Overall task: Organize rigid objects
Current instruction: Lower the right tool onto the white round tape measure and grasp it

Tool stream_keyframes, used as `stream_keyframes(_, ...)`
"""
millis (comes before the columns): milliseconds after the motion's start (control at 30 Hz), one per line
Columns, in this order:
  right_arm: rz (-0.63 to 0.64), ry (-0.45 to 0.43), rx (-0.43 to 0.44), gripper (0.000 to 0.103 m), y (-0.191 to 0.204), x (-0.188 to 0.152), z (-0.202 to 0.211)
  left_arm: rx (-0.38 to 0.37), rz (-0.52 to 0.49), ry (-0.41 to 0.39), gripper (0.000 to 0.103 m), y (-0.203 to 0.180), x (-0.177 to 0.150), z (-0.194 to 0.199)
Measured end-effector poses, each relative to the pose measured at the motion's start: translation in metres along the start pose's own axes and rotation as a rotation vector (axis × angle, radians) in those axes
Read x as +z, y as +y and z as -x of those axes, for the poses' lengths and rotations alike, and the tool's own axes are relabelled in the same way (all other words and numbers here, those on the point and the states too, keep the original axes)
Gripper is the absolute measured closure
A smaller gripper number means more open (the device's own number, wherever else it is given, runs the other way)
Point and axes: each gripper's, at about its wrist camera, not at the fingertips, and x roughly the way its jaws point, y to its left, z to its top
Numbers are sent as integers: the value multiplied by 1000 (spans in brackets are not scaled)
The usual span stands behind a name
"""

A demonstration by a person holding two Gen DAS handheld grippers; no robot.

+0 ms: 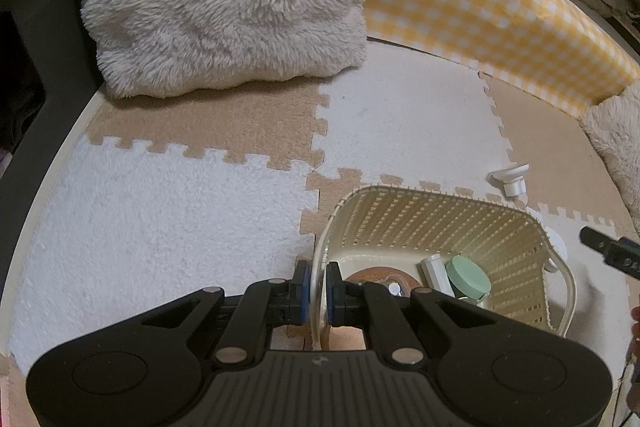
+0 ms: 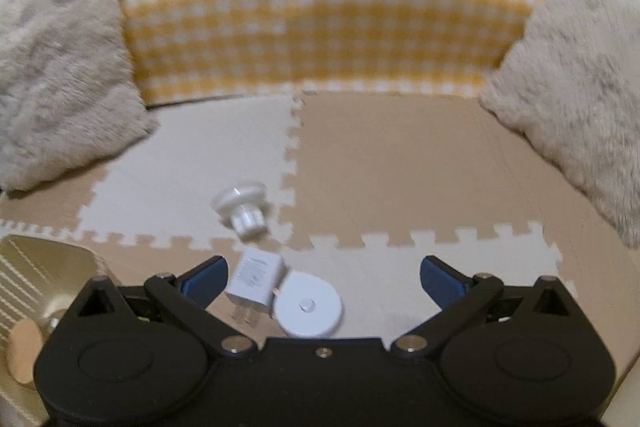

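The left gripper [image 1: 318, 291] pinches the basket [image 1: 440, 223] rim at six o'clock, while the wide-open right gripper [image 2: 322, 277] frames the white charger [image 2: 256, 281] at its ten o'clock.

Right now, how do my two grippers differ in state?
The left gripper is shut on the basket rim, one finger on each side of the wall; the right gripper is wide open and empty above the white charger and round white puck. Both have black bodies with blue pads.

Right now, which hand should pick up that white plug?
The right. Its tongs are open just above the charger plug, while the left tongs are shut on the basket rim.
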Motion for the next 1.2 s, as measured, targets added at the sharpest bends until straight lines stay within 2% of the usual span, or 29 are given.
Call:
stream_keyframes(267, 16, 81, -30, 0, 0, -19, -28, 12, -22, -8, 96, -3, 0, 2)
stream_keyframes(633, 54, 99, 42, 0, 12, -23, -38, 34, -58, -18, 96, -9, 0, 3)
stream_keyframes(800, 83, 91, 39, 10, 21, -24, -44, 35, -61, -20, 96, -9, 0, 4)
stream_keyframes(867, 82, 88, 45, 18, 23, -24, -46, 36, -63, -21, 96, -9, 0, 4)
stream_keyframes(1033, 87, 90, 33, 27, 23, -25, -52, 37, -65, -22, 96, -9, 0, 3)
stream_keyframes(1067, 87, 93, 26, 33, 22, -24, -53, 38, -66, -22, 96, -10, 0, 3)
stream_keyframes(1133, 81, 95, 22, 39, 20, -24, -53, 40, -68, -21, 96, -10, 1, 3)
stream_keyframes(1200, 77, 92, 21, 40, 19, -23, -54, 40, -68, -21, 96, -10, 1, 3)
